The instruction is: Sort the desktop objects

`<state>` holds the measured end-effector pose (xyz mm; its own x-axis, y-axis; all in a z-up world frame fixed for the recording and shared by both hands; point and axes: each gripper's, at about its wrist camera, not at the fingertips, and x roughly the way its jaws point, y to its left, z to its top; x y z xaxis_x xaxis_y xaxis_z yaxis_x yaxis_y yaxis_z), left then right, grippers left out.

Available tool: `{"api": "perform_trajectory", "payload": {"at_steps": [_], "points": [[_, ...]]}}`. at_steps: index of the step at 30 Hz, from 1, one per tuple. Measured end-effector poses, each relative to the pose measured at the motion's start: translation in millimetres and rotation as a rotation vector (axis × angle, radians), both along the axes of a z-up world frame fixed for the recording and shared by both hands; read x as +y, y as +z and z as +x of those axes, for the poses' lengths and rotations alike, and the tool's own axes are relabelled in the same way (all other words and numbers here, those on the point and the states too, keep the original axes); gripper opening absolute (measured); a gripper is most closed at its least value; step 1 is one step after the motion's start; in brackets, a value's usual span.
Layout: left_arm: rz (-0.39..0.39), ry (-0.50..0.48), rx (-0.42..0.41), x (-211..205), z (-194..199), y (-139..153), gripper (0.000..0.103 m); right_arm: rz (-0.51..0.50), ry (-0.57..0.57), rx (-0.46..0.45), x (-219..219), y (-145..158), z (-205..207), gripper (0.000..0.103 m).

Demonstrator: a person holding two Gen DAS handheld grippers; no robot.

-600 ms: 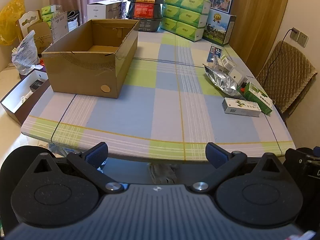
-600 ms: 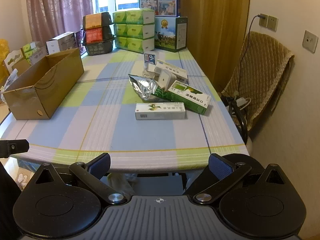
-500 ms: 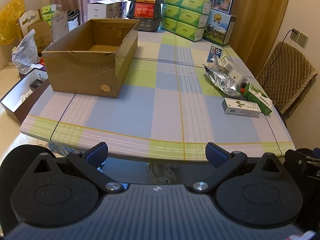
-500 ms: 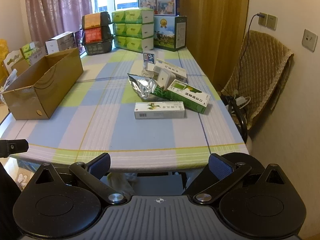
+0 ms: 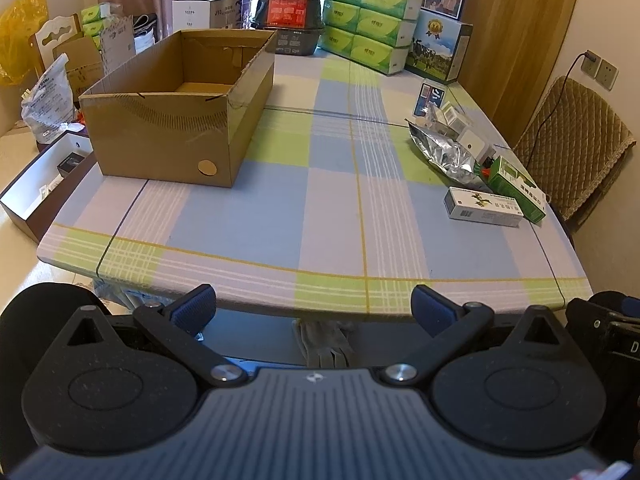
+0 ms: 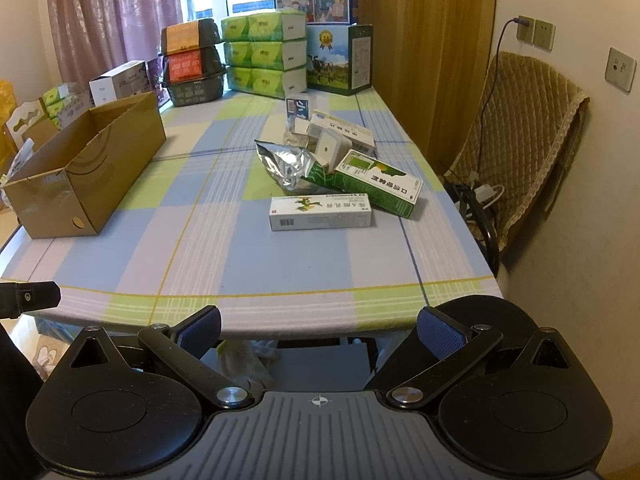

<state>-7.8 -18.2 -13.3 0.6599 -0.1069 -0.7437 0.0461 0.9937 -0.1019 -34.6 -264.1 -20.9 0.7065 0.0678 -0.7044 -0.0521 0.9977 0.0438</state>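
Note:
An open, empty cardboard box (image 5: 180, 108) (image 6: 88, 172) stands on the left of the checked tablecloth (image 5: 320, 208). On the right lies a cluster: a white medicine carton (image 6: 320, 212) (image 5: 482, 208), a green carton (image 6: 376, 184) (image 5: 516, 190), a silver foil bag (image 6: 286, 164) (image 5: 442, 152), a white adapter (image 6: 330, 150), another white carton (image 6: 344, 128) and a small blue-white pack (image 6: 298, 108) (image 5: 430, 98). My left gripper (image 5: 314, 308) and right gripper (image 6: 320, 328) both hover open and empty, short of the table's near edge.
Green tissue packs (image 6: 264, 52), stacked black food trays (image 6: 192, 64) and a milk carton box (image 6: 340, 60) line the far edge. A padded chair (image 6: 524, 152) stands to the right by the wall. Boxes and bags (image 5: 44, 96) crowd the floor at the left.
Both views have crept slightly nearer to the table. Nothing on the table has moved, and both grippers stay open.

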Motion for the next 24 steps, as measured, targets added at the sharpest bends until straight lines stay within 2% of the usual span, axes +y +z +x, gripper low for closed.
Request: {"api": "perform_trajectory", "payload": {"at_steps": [24], "points": [[-0.005,-0.004,0.005,-1.9,-1.7,-4.0,0.102,0.017,-0.004,0.008,-2.3,-2.2,0.6,0.101]]}}
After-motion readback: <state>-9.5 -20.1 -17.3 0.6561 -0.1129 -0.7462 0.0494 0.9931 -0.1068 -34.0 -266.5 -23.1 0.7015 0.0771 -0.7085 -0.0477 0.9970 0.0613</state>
